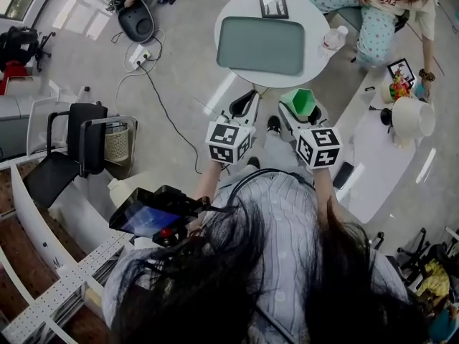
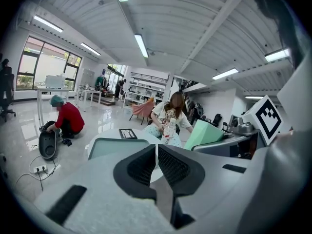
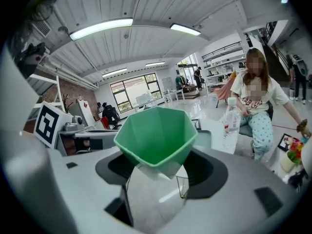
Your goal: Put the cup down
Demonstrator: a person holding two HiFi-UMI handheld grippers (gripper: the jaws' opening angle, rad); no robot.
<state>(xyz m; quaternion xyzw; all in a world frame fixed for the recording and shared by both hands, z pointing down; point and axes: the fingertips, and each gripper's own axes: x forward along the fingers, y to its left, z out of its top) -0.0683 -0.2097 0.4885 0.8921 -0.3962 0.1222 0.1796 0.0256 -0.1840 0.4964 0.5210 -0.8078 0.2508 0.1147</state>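
A green faceted cup (image 3: 157, 136) sits between the jaws of my right gripper (image 3: 157, 172), mouth up, and the gripper is shut on it. In the head view the same cup (image 1: 303, 102) shows just short of the round white table (image 1: 319, 16). My left gripper (image 1: 242, 111) is held beside it, a little to the left. Its black ribbed pads (image 2: 144, 165) almost touch and hold nothing. A grey-green tray (image 1: 261, 45) lies on the table ahead of both grippers.
A framed picture (image 1: 273, 4) and a plastic water bottle (image 1: 331, 41) stand on the table. A person in a spotted outfit (image 1: 373, 6) sits at its far right. Another person in red (image 2: 64, 120) crouches on the floor at the left. A black chair (image 1: 72, 149) stands to my left.
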